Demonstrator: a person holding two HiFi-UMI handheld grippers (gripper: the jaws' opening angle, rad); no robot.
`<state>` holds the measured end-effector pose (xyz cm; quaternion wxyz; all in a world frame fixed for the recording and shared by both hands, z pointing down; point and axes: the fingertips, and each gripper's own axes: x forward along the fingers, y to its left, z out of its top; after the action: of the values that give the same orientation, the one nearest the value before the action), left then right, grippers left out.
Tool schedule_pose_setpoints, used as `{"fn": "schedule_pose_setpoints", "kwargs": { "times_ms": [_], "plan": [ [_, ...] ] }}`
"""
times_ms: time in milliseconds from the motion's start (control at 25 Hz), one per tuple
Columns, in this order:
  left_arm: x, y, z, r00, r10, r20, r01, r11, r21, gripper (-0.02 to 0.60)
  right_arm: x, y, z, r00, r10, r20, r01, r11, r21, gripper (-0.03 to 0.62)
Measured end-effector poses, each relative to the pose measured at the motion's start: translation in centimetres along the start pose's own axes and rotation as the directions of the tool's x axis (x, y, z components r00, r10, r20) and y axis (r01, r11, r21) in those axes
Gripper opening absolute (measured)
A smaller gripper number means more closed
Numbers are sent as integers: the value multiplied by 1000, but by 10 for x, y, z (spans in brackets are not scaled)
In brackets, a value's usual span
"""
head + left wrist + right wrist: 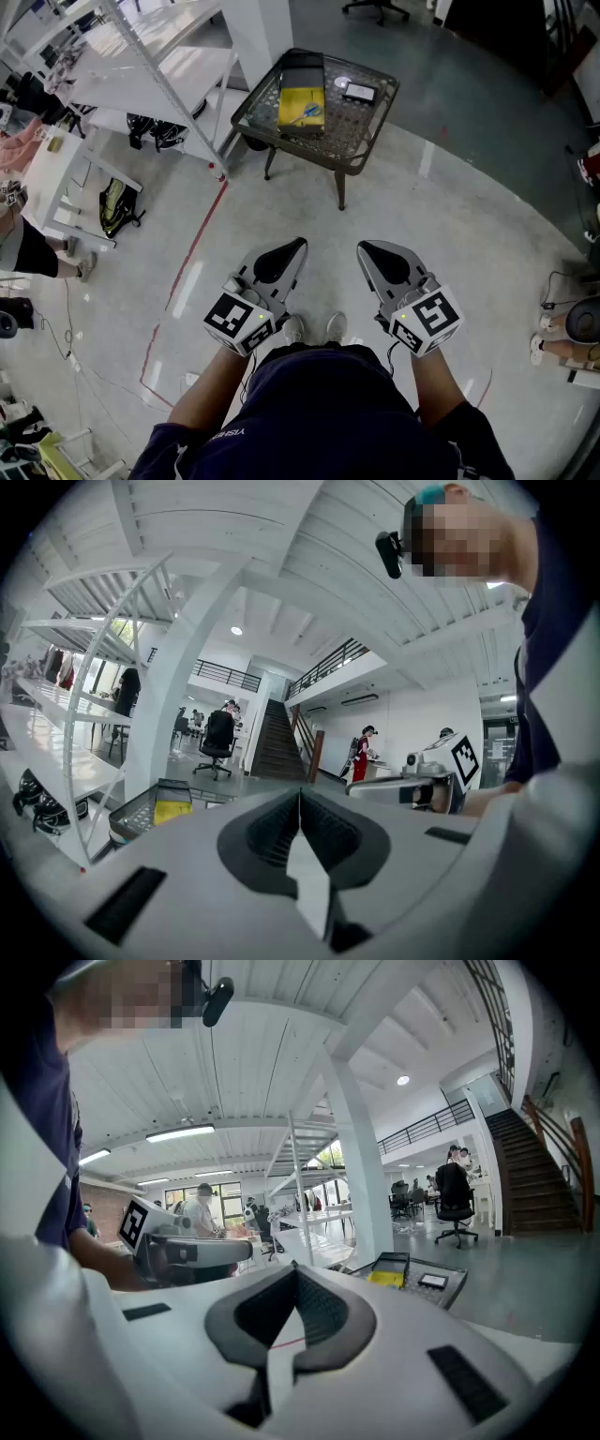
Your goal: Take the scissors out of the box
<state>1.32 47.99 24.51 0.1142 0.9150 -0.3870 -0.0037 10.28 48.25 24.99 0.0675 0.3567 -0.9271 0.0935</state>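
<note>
This looks like a big open lab or workshop hall: polished grey floor [469, 216], white metal shelves [178, 66] at far left, 1 office chair [218, 747], 1 staircase [278, 747], people [200, 1208] working at benches.

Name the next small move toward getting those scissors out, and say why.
Probably step forward to the small dark metal-framed table. The blue-handled scissors lie in the yellow box on it, well out of reach. The left gripper and right gripper hang near the body, fingers together, holding nothing.
</note>
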Motion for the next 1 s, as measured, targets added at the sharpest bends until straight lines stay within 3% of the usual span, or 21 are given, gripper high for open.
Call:
{"fn": "schedule_pose_setpoints", "kwargs": {
  "times_ms": [360,1000],
  "plan": [
    [10,-6,-5,1000,2,-13,-2,1000,-9,26,-2,-8,-7,1000,9,-15,-9,1000,6,14],
    [36,-21,-30,997,73,-40,-74,997,-16,26,-25,-36,-29,997,76,-32,-75,996,40,14]
  ]
}}
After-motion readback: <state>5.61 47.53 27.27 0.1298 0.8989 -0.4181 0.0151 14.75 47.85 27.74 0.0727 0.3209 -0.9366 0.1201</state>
